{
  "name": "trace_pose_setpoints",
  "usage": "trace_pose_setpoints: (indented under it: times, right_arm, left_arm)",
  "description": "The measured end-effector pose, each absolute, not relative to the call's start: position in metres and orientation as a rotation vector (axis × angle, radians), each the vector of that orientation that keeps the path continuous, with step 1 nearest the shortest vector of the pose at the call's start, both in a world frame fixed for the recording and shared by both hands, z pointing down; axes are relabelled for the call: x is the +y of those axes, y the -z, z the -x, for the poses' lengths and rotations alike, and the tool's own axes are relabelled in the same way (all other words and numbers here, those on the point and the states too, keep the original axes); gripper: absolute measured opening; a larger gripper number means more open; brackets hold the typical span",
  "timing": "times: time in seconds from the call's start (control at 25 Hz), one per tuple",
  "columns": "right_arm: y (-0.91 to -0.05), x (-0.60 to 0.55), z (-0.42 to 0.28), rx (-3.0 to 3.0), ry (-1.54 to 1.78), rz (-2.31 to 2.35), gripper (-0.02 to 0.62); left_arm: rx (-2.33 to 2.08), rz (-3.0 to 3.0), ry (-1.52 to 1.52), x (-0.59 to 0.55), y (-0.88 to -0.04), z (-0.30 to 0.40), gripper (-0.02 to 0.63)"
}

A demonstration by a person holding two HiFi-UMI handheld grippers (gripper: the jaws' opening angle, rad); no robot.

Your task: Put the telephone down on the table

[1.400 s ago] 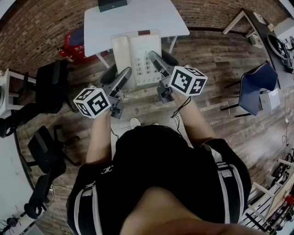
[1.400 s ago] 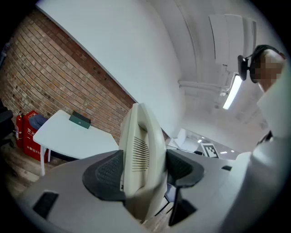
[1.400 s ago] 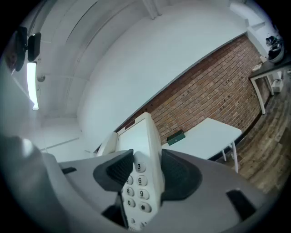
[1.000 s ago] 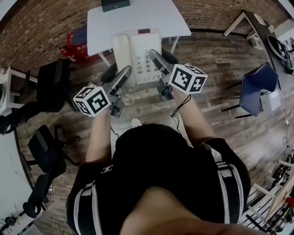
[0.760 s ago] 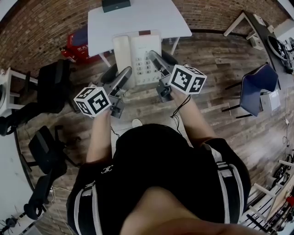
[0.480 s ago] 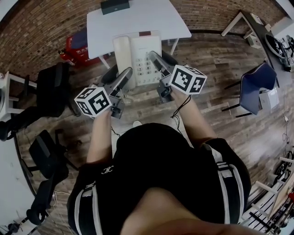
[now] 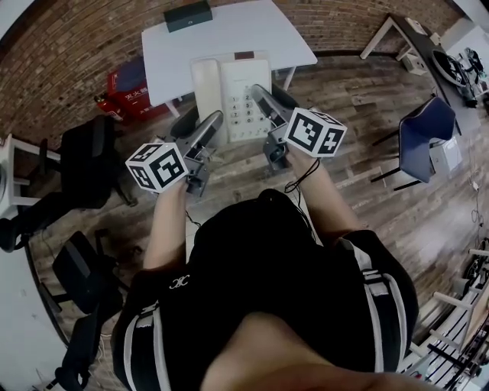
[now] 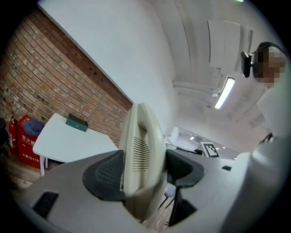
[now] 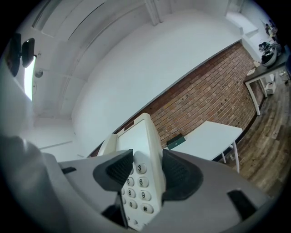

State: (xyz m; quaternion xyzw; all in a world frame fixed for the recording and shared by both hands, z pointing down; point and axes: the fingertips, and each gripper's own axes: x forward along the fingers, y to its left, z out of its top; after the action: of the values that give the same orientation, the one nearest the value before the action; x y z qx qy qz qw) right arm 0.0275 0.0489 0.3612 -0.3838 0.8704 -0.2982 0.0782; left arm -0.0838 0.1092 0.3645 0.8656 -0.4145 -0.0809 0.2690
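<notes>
The fingers (image 8: 105, 175) of the left gripper (image 8: 144, 173) squeeze the handset side of the telephone (image 7: 238, 90). The right gripper (image 9: 148, 170) pinches the side with the number buttons. The telephone is up in the air, over the floor, just in front of the white surface (image 7: 229, 38). Since a moment ago the grip has stayed the same, but the surface and its dark box (image 7: 188, 15) show a bit more. I think the carry is nearly done and setting it down comes next.
</notes>
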Motion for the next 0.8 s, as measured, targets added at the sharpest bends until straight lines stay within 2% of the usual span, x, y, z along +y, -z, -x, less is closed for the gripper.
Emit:
trace_pose_setpoints:
  times: [0.36, 0.8]
  right_arm:
    - [-0.367, 0.031, -0.025, 2.583, 0.897, 1.16, 0.176]
    - [-0.387, -0.048, -0.016, 2.602, 0.864, 1.113, 0.176]
  left_arm:
    - [-1.102, -2.346, 0.207, 0.09, -0.369, 0.088, 0.293]
    - [-1.14, -2.349, 0.194, 0.014, -0.393, 0.095, 0.292]
